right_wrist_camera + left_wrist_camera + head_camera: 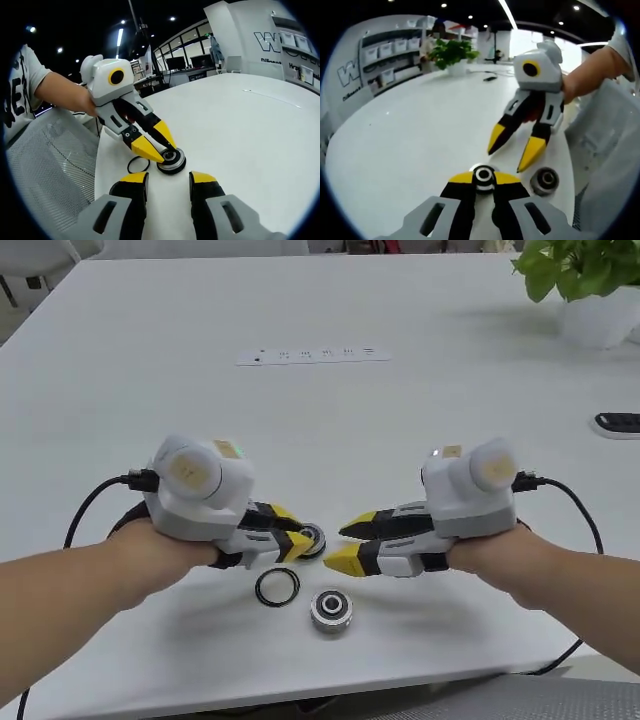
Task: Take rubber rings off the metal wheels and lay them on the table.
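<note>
Left gripper (298,537): clamped on a metal wheel (172,161), which is pinched between the yellow jaw tips low over the near part of the table (400,420).
Right gripper (337,545): jaws spread with nothing between them; the tips face the held wheel from its right, just beside it.
Rubber ring (277,587): loose and flat on the table, just on the person's side of the left gripper's tips, touching neither gripper.
Second wheel (331,609): on the table beside the ring, on its right, near the right gripper's lower tip but apart from it.
</note>
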A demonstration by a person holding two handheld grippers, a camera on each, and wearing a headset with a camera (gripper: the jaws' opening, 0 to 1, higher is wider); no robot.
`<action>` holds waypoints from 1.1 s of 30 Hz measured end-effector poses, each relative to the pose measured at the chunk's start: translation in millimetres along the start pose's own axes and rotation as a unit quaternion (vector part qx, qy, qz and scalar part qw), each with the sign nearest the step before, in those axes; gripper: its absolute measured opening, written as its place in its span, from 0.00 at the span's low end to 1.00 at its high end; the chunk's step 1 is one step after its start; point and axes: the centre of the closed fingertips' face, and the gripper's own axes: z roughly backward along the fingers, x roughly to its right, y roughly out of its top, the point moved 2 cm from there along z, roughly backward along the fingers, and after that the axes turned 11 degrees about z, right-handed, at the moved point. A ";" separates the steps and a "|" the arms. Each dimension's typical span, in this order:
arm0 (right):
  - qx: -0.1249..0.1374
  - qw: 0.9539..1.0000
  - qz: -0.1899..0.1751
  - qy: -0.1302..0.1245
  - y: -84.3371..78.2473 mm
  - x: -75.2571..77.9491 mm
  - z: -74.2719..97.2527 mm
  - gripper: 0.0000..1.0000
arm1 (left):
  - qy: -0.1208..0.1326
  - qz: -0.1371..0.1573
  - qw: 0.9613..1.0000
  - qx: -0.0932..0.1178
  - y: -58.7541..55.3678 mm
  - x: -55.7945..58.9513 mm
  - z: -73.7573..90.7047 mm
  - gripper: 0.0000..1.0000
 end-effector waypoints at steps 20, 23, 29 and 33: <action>-0.018 0.999 0.037 -0.018 4.5 0.6 -21.9 0.31 | 0.005 0.004 1.000 0.003 0.4 -0.3 -2.3 0.13; -0.022 0.999 0.041 -0.024 3.6 1.5 -24.6 0.30 | 0.006 0.004 1.000 0.004 0.4 -0.3 -2.5 0.13; -0.020 0.998 0.044 -0.032 5.0 3.5 -27.6 0.30 | 0.007 0.008 1.000 0.008 0.6 -0.2 -2.6 0.13; -0.021 0.998 0.043 -0.033 3.9 3.6 -27.4 0.28 | 0.007 0.007 1.000 0.008 0.6 -0.3 -2.6 0.13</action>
